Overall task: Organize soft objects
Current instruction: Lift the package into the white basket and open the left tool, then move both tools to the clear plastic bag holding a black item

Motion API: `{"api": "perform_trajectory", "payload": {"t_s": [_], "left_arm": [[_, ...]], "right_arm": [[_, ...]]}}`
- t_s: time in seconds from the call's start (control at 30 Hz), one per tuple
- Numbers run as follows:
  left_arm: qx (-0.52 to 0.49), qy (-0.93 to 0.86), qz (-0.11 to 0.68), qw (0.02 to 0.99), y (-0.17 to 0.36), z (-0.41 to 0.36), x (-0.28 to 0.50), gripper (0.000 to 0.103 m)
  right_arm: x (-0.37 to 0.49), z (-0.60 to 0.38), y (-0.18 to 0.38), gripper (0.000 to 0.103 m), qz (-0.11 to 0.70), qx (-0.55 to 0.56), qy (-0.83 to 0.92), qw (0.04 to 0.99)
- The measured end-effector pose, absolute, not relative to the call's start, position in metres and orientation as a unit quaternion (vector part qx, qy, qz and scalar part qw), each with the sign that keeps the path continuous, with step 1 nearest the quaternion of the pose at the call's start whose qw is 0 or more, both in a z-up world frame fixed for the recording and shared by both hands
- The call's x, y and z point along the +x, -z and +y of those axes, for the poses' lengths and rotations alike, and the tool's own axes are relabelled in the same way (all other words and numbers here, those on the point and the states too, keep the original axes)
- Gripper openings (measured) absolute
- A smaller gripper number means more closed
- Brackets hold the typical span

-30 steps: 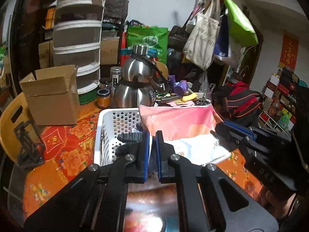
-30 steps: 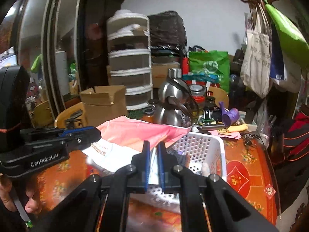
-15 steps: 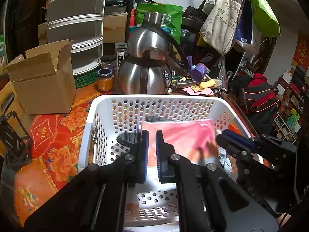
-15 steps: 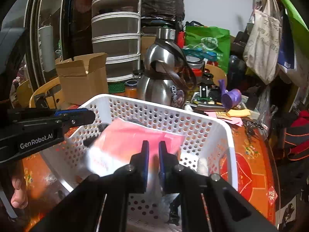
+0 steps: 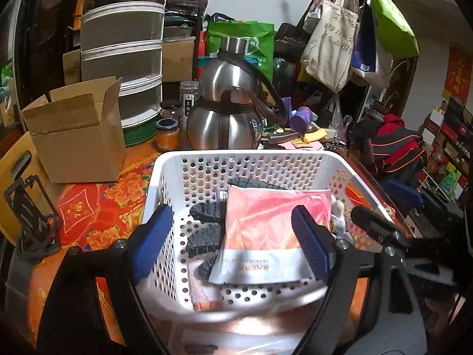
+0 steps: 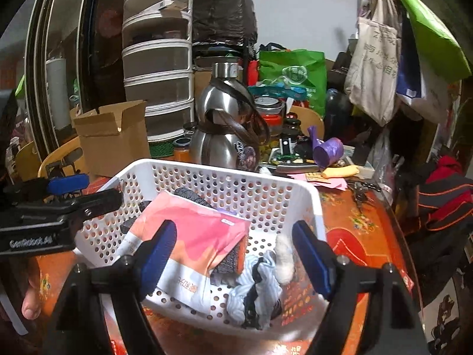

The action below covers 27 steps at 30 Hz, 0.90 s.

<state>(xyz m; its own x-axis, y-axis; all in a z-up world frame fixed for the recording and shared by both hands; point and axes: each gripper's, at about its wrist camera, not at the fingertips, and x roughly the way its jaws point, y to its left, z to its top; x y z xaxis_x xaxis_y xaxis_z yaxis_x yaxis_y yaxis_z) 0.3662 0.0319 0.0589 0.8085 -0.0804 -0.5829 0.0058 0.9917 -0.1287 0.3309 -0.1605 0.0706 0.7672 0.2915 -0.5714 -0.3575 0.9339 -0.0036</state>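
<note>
Both claws, left (image 5: 230, 245) and right (image 6: 236, 254), spread over pink packet (image 5: 272, 224), apparently flat in basket (image 5: 236, 159)

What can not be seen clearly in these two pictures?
- Basket bottom: the pink bag covers it in both views.
- Dark items under the bag: only partly shown, type unclear.
- Bag print: too small, right view.
- Basket's near rim: left gripper hides it, blurred.

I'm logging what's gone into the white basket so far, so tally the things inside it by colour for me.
Pink and white: 1, the flat packet
Dark grey: 3, knitted pieces
Light blue: 1, crumpled cloth
White: 1, fuzzy piece
Total: 6 showing; the packet may hide more in the basket.
</note>
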Motion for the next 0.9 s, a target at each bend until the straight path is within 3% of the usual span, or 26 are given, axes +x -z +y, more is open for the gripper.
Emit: {"api": "perform_trajectory", "payload": {"t_s": [0.3,0.5,0.6,0.9], "left_arm": [[-0.055,0.023,0.279,0.959,-0.066,0.032,0.287,0.083],[-0.05,0.01,0.288,0.956,-0.048,0.041,0.226,0.091],[-0.053,0.005,0.307,0.95,-0.027,0.052,0.197,0.092],[-0.091,-0.002,0.381,0.92,0.037,0.086,0.192,0.093]], "right_arm": [[0.291,-0.169,-0.08,0.085,0.284,-0.047,-0.176,0.941],[0.252,-0.181,-0.076,0.089,0.293,-0.035,-0.184,0.938],[0.22,-0.193,-0.06,0.097,0.302,-0.027,-0.188,0.934],[0.196,-0.227,0.021,0.097,0.401,0.023,-0.188,0.896]]}}
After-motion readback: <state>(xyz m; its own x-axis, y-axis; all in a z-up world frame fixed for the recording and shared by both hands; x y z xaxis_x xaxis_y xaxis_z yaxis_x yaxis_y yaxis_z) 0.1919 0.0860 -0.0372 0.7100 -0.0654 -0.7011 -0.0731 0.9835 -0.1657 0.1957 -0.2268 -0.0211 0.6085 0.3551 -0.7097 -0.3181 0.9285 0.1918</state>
